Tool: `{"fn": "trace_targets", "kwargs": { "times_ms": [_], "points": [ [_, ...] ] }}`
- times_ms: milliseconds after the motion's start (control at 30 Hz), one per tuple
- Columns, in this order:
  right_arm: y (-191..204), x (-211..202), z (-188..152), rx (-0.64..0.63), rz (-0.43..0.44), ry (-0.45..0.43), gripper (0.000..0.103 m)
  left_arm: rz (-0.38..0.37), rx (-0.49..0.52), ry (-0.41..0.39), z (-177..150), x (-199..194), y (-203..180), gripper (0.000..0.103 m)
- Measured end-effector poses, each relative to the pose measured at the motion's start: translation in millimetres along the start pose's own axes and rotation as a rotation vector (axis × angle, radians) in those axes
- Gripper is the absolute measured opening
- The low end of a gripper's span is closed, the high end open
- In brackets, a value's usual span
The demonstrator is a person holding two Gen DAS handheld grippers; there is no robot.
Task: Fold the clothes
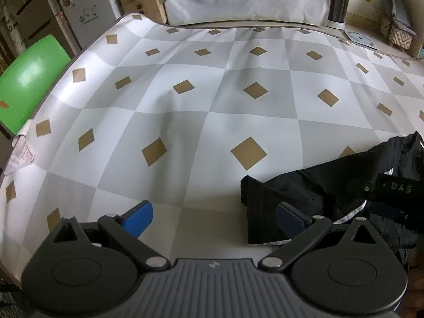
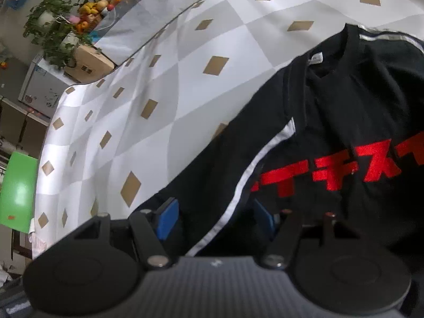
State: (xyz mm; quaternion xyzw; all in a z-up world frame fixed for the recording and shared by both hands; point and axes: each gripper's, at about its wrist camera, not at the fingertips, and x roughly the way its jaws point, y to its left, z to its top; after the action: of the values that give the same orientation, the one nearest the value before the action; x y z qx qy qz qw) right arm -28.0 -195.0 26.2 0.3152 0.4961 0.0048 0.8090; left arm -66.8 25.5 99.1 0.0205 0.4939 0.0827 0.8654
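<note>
The left gripper stands wide open over the checked tablecloth, its two blue pads well apart and nothing pinched between them; the left pad hangs over bare cloth, while the right pad sits against the black sleeve of the T-shirt, though whether it actually touches the fabric cannot be told. The right gripper is about half open (its pads clearly parted), and it straddles the shirt's side where a white stripe runs down between the fingers; the fabric lies between the pads, but they do not appear to press on it. The black T-shirt lies on the table toward the near right, collar and neck label pointing away, red block lettering across the chest. In the left wrist view its sleeve hem forms a straight edge just by the right pad. To the left and beyond the shirt the tablecloth is open, rumpled into soft ridges, running to the curved table edge. Past that edge stand a green chair, a cardboard box with leafy plants, and a white cabinet.
</note>
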Motion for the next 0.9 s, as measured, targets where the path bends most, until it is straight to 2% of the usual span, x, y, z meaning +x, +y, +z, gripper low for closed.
{"fn": "trace_targets", "kwargs": {
  "times_ms": [67, 100, 133, 200, 300, 333, 400, 467, 567, 800, 867, 900],
  "points": [
    [3, 7, -2, -0.001, -0.014, 0.011, 0.061, -0.006, -0.019, 0.006, 1, 0, 4, 0.100],
    [6, 8, -3, -0.020, -0.024, 0.001, 0.057, -0.009, -0.030, 0.009, 2, 0, 5, 0.100],
    [11, 9, -3, -0.047, -0.036, -0.010, 0.048, -0.013, -0.042, 0.012, 2, 0, 7, 0.100],
    [16, 12, -5, -0.082, -0.047, -0.022, 0.038, -0.025, -0.066, 0.016, 4, -1, 11, 0.100],
    [20, 12, -7, -0.112, -0.079, -0.044, 0.016, -0.034, -0.096, 0.023, 5, -1, 15, 0.100],
    [22, 11, -7, -0.122, -0.079, -0.058, 0.010, -0.035, -0.102, 0.025, 5, -1, 16, 0.100],
    [28, 4, -5, -0.140, -0.063, -0.095, 0.009, -0.027, -0.112, 0.021, 6, -3, 19, 0.100],
    [38, -6, -1, -0.179, -0.039, -0.139, 0.008, -0.019, -0.125, 0.012, 8, -5, 22, 0.100],
    [56, -18, 8, -0.275, 0.041, -0.191, 0.008, 0.003, -0.148, -0.004, 9, -8, 29, 0.100],
    [95, -4, 54, -0.372, 0.148, -0.209, 0.009, 0.054, -0.153, -0.011, 10, -6, 37, 0.100],
    [103, 1, 62, -0.372, 0.212, -0.211, 0.016, 0.062, -0.168, -0.003, 11, -4, 40, 0.100],
    [108, 5, 65, -0.370, 0.211, -0.210, 0.044, 0.065, -0.176, 0.001, 11, -3, 41, 0.100]
  ]
}}
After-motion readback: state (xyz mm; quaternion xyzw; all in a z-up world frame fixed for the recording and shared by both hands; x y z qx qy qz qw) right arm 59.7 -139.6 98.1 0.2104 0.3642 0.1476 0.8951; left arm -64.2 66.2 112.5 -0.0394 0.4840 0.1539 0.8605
